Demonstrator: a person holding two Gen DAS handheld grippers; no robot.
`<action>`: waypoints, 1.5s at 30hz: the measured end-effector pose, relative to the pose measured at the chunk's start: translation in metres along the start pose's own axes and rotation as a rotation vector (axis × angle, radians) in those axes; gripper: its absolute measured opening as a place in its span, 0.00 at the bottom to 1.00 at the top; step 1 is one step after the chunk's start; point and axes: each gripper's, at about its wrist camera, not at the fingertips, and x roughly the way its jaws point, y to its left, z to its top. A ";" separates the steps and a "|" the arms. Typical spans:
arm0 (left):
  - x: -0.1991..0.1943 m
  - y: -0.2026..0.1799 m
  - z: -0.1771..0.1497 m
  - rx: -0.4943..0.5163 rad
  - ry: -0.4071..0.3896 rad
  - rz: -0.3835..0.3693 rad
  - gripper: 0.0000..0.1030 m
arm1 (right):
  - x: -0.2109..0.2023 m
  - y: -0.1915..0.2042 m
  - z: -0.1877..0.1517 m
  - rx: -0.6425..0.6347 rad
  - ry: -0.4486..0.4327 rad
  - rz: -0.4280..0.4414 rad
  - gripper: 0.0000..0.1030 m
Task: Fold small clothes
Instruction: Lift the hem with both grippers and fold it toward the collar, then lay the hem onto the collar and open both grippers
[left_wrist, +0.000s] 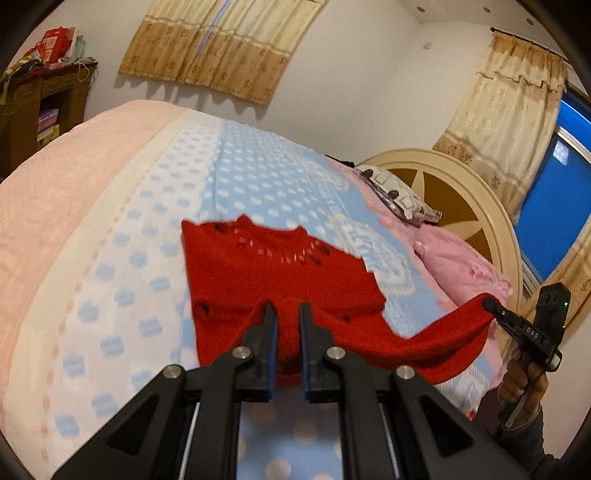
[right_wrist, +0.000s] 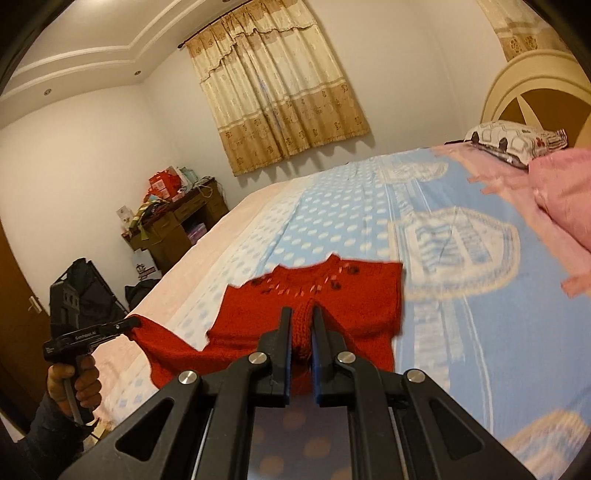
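Note:
A small red knitted sweater (left_wrist: 273, 269) lies on the bed, its neckline with buttons at the far side. My left gripper (left_wrist: 287, 314) is shut on the sweater's near edge, pinching a fold between its fingers. My right gripper (right_wrist: 302, 317) is shut on another part of the near edge. In the left wrist view the right gripper (left_wrist: 491, 306) shows at the right, holding the stretched edge lifted off the bed. In the right wrist view the left gripper (right_wrist: 135, 324) shows at the left, holding a red corner. The sweater (right_wrist: 332, 299) hangs slack between the two grips.
The bed has a blue dotted cover (left_wrist: 258, 173) and a pink blanket (left_wrist: 74, 177) on the far side. Pink pillows (left_wrist: 454, 258) and a patterned pillow (left_wrist: 395, 195) lie by the round headboard (left_wrist: 461, 184). A cluttered brown cabinet (right_wrist: 177, 221) stands by the wall.

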 end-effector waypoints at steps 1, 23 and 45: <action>0.008 0.003 0.010 -0.009 0.004 -0.004 0.10 | 0.006 -0.002 0.005 0.000 0.001 -0.007 0.07; 0.183 0.093 0.100 -0.126 0.133 0.088 0.10 | 0.227 -0.076 0.084 0.035 0.175 -0.184 0.07; 0.186 0.109 0.084 -0.074 0.057 0.224 0.37 | 0.280 -0.070 0.056 -0.082 0.255 -0.221 0.71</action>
